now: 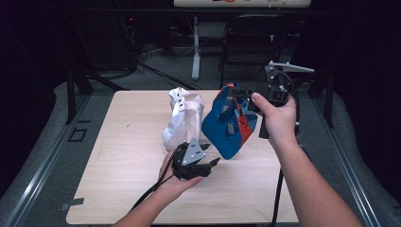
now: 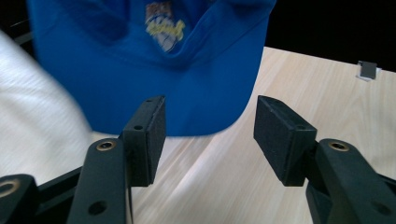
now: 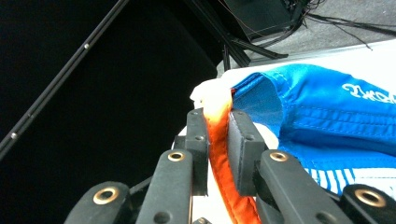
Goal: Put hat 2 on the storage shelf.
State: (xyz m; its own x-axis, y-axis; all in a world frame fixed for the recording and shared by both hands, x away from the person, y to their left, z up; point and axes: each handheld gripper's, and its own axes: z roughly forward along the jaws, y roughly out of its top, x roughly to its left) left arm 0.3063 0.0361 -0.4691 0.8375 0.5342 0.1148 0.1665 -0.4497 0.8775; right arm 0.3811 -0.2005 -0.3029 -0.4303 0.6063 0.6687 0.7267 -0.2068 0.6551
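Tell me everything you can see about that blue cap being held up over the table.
The blue cap is soft cloth with an orange-red edge, stitched seams and a yellow-and-white emblem. It hangs above the wooden table, bill downward, lifted by the right gripper, whose jaws pinch the orange-red edge. A white cloth bundle sits right beside it; whether they touch is unclear. The left gripper waits just below with its jaws open and nothing between them.

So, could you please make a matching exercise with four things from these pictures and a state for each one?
Things:
1. left gripper
2. right gripper
3. blue cap
4. white cloth

States:
A. heaped on the table
B. hanging from its orange edge
C. open, with nothing between the pads
D. shut on the orange edge

Pairs: 1-C, 2-D, 3-B, 4-A
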